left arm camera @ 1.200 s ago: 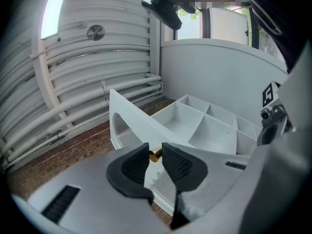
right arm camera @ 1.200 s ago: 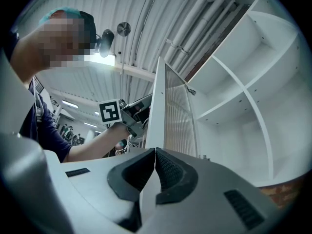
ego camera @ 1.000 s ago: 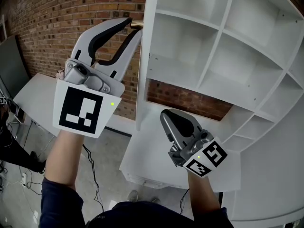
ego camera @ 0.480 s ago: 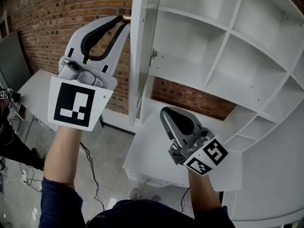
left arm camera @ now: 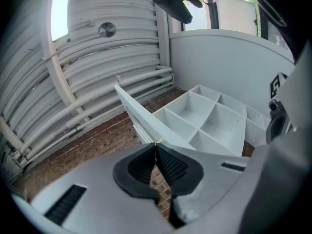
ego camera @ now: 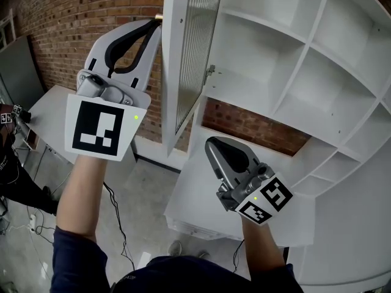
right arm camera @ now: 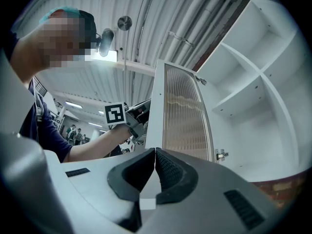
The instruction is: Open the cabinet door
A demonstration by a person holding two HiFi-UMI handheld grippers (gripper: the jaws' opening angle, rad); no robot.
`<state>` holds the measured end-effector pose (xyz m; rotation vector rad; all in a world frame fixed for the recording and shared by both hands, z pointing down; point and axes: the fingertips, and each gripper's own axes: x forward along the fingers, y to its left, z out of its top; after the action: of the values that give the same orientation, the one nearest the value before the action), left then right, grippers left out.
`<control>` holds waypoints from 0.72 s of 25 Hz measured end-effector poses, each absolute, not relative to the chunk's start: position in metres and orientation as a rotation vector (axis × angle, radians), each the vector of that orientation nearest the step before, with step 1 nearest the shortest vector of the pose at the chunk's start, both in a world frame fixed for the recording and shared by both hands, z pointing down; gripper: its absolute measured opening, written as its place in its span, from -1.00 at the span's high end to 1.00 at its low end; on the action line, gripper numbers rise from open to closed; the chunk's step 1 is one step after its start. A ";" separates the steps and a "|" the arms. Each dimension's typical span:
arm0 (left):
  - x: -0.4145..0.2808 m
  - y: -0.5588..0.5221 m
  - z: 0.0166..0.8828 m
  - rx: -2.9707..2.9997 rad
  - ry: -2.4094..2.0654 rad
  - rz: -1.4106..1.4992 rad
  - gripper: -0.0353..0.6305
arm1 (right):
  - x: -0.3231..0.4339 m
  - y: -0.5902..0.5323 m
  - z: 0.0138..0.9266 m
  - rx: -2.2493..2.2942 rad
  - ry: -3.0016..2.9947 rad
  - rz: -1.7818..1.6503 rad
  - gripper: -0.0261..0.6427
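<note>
The white cabinet door with a ribbed glass panel stands swung out from the open shelves. My left gripper reaches up to the door's outer top corner. Its jaws have closed down and the pads meet. A sliver of the brass knob shows just past the tips, and I cannot tell whether it is pinched. In the left gripper view the left gripper is shut right at the door's edge. My right gripper hangs shut and empty below the shelves; in its own view the right gripper faces the door.
A brick wall runs behind the cabinet. A white table top lies under my right arm and a grey table stands at the left. Cables trail over the floor. A person's arm shows at the left edge.
The door has swung further out to the left and now shows its ribbed glass. My left gripper went left with it and its jaws narrowed to shut. The right gripper looks unmoved.
</note>
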<state>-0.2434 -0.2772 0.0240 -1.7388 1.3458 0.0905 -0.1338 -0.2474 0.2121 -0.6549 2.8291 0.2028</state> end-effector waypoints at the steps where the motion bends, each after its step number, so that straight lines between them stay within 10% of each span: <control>1: -0.243 -0.277 0.026 -1.739 1.344 0.087 0.86 | -0.136 -0.247 0.213 -0.653 2.830 0.201 0.84; 18: -0.230 -0.250 0.064 -1.833 1.425 0.105 0.87 | -0.127 -0.239 0.213 -0.593 2.845 0.160 0.84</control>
<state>-0.2303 -0.2501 0.0636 -1.8325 1.4247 0.1054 -0.1266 -0.2391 0.2131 -0.5930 2.8451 0.1596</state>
